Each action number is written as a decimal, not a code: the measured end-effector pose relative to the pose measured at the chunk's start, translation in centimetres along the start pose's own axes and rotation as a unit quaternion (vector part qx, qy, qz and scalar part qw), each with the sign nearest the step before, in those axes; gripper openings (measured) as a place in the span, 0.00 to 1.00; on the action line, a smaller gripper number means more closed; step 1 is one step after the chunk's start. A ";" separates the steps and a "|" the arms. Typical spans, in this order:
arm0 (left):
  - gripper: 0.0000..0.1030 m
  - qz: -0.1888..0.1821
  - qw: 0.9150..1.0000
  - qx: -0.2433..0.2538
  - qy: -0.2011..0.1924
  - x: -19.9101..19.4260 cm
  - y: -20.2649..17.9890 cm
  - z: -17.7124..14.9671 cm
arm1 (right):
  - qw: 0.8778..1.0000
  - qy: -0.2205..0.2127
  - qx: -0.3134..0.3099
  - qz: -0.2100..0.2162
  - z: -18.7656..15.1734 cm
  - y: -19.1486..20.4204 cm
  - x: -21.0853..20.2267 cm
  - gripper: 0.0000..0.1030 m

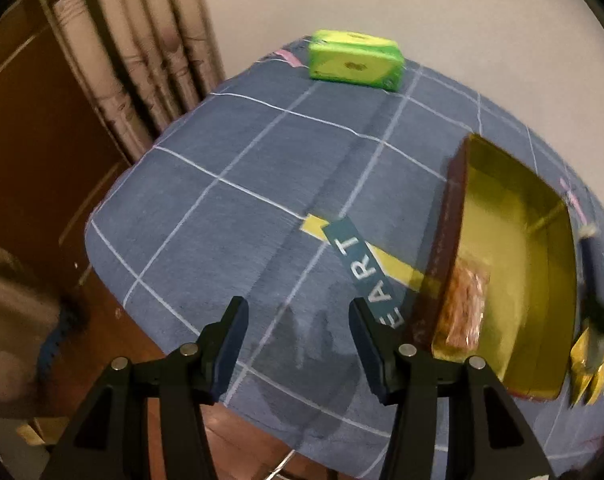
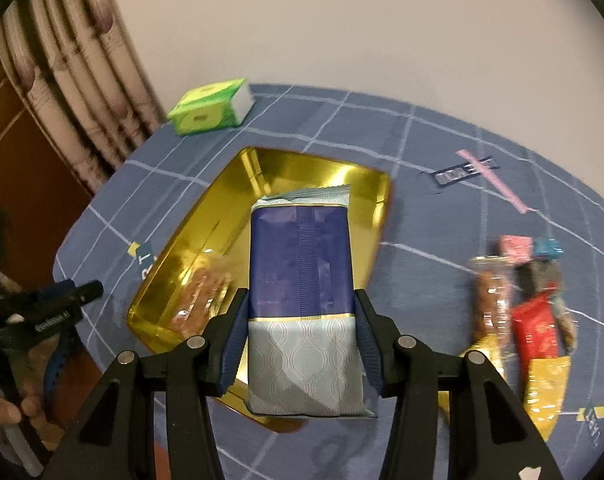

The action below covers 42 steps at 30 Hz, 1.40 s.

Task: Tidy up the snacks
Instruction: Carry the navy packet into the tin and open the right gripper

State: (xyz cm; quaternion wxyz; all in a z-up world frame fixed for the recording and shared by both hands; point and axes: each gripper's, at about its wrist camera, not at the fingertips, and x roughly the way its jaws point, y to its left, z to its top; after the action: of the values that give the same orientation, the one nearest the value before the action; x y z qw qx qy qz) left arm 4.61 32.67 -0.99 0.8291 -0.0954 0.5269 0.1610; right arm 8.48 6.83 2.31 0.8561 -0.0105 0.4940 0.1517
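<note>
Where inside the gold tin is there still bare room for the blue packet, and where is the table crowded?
The gold tin is bare except the clear-wrapped snack in its near-left corner. Open cloth lies between tin and green tissue pack. The snack pile right of the tin is crowded.

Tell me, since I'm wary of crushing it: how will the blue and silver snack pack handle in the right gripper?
The blue and silver snack pack keeps its flat shape while clamped in the right gripper, so it's probably fairly stiff. Its glossy film looks slippery. Sticking out over the gold tray, it might droop or pivot.
</note>
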 end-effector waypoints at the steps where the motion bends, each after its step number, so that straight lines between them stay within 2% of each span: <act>1: 0.52 0.002 1.000 -0.006 -0.003 0.0 0.3 0.2 | 1.000 0.003 -0.002 0.001 0.0 0.4 0.4 0.45; 4: 0.52 0.008 1.000 -0.023 0.000 0.2 1.3 0.4 | 1.000 0.015 -0.010 0.000 -0.1 1.7 1.9 0.45; 8: 0.52 -0.005 0.999 -0.046 0.006 0.4 1.9 0.7 | 0.999 0.031 -0.012 -0.007 -0.2 2.6 3.8 0.45; 18: 0.52 -0.015 0.998 -0.053 0.014 0.6 2.0 0.4 | 0.998 0.059 -0.005 -0.032 -0.4 3.3 6.5 0.45; 27: 0.52 -0.022 0.999 -0.033 0.018 0.7 0.9 0.2 | 0.996 0.087 -0.004 -0.022 -1.0 3.3 7.8 0.46; 37: 0.52 -0.022 1.000 -0.015 0.014 0.6 -0.2 0.1 | 0.996 0.088 -0.002 -0.012 -0.9 3.2 7.5 0.49; 42: 0.52 -0.021 1.000 -0.007 0.008 0.4 -0.6 0.0 | 0.998 0.064 0.005 0.002 -0.7 2.5 5.1 0.53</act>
State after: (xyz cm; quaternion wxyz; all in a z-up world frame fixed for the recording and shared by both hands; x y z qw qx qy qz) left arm 4.99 32.20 -1.32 0.8272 -0.1138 0.5303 0.1465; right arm 9.59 10.37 -2.10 0.8223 -0.0150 0.5486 0.1504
